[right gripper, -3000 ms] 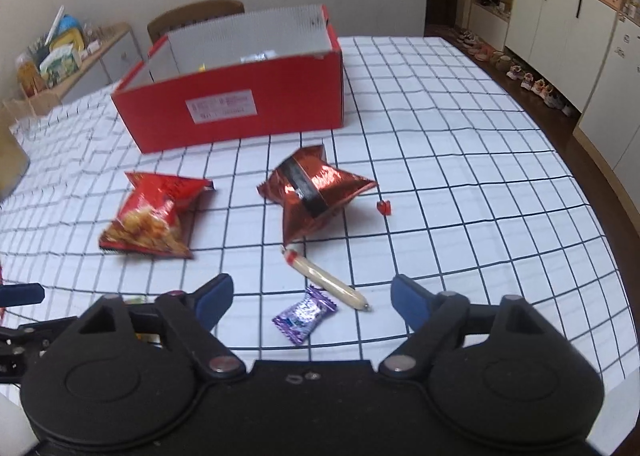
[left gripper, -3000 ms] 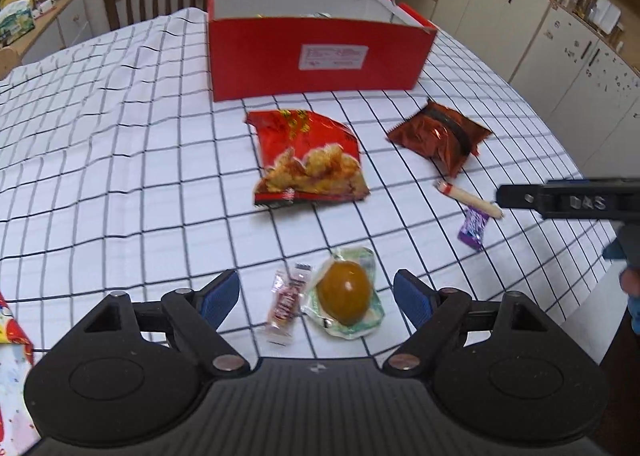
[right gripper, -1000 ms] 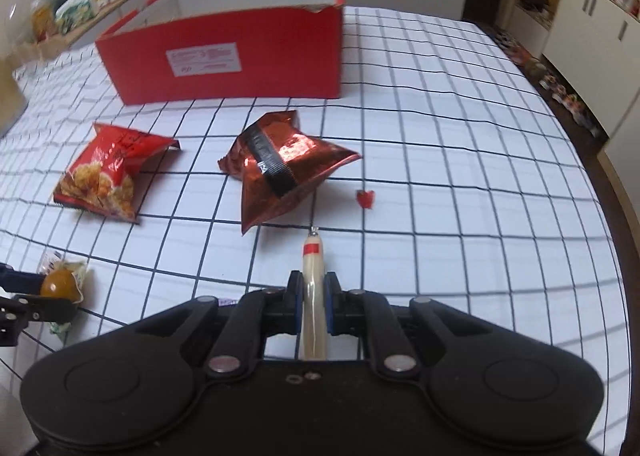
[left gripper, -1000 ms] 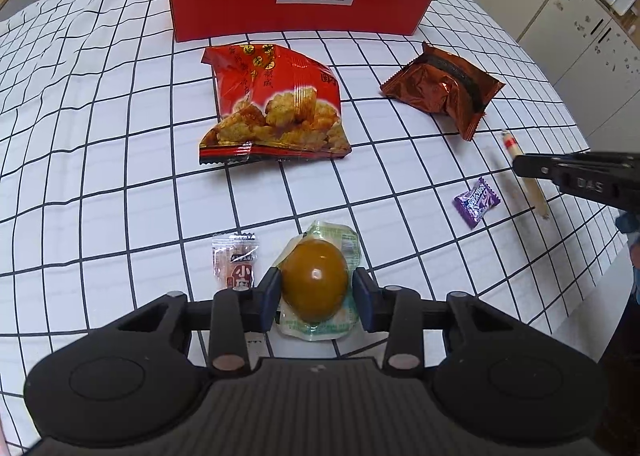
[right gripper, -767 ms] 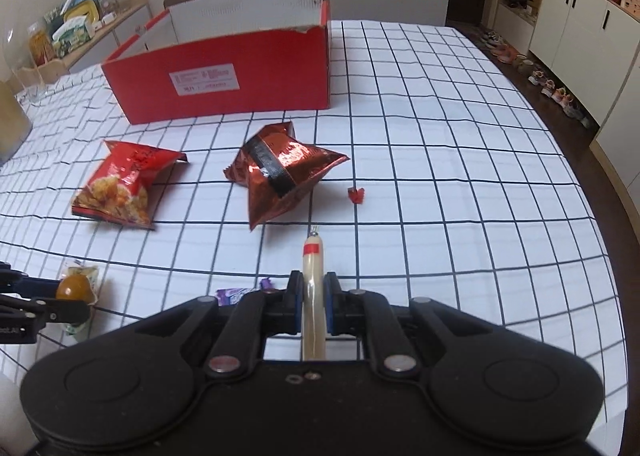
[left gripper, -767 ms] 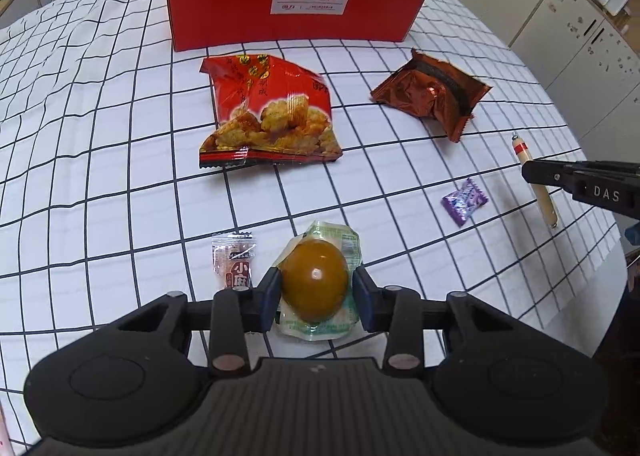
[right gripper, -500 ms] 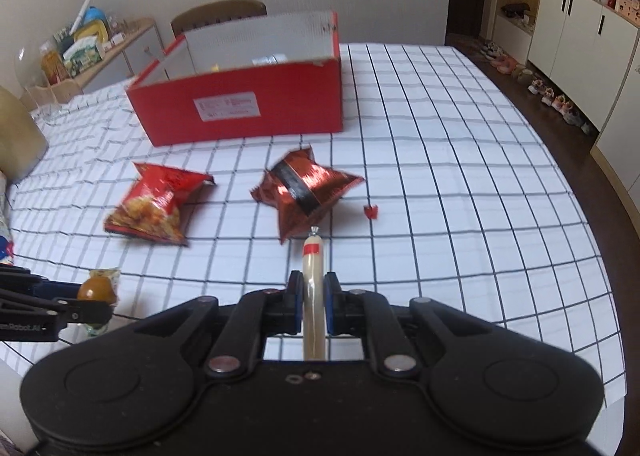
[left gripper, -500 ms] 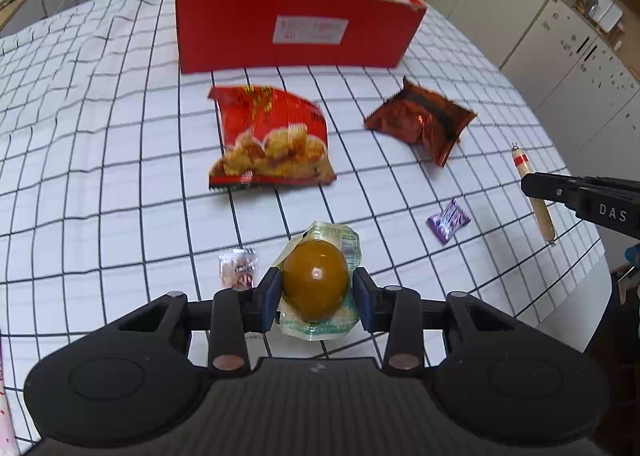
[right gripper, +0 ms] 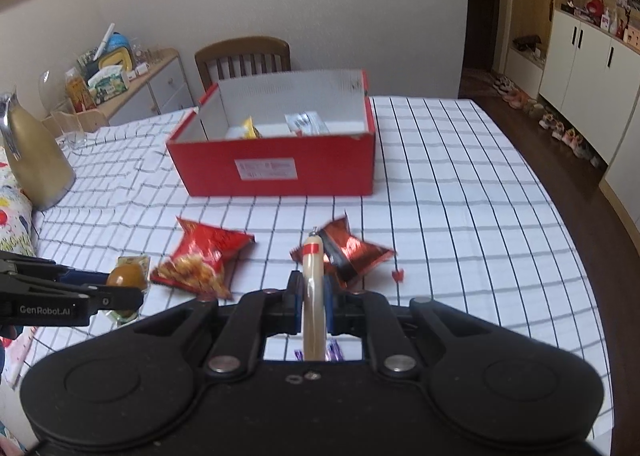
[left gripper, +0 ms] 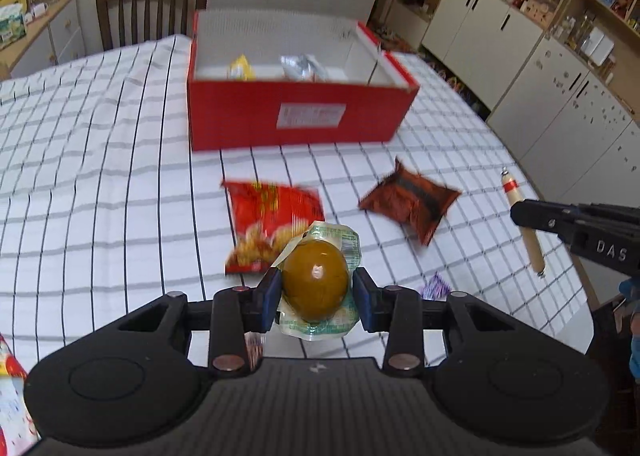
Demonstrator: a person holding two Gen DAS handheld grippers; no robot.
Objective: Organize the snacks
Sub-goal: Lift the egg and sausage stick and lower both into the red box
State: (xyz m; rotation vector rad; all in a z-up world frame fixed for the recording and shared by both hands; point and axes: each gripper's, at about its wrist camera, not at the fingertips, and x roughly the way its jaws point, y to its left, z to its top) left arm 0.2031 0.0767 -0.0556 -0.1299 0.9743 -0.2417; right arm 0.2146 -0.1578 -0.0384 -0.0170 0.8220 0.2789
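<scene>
Above the checked tabletop, the left gripper's jaws clamp a wrapped egg; the right gripper's jaws pinch a sausage stick.

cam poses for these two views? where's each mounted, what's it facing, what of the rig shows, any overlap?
Left wrist: on the left gripper, looking down along its fingers at the packaged egg it holds, red box beyond; the right gripper enters at right.
Right wrist: on the right gripper, sighting along the sausage stick it clamps; the left gripper enters at left.
Shared: box, egg, sausage, chip bag, dark red packet, checked tablecloth.
</scene>
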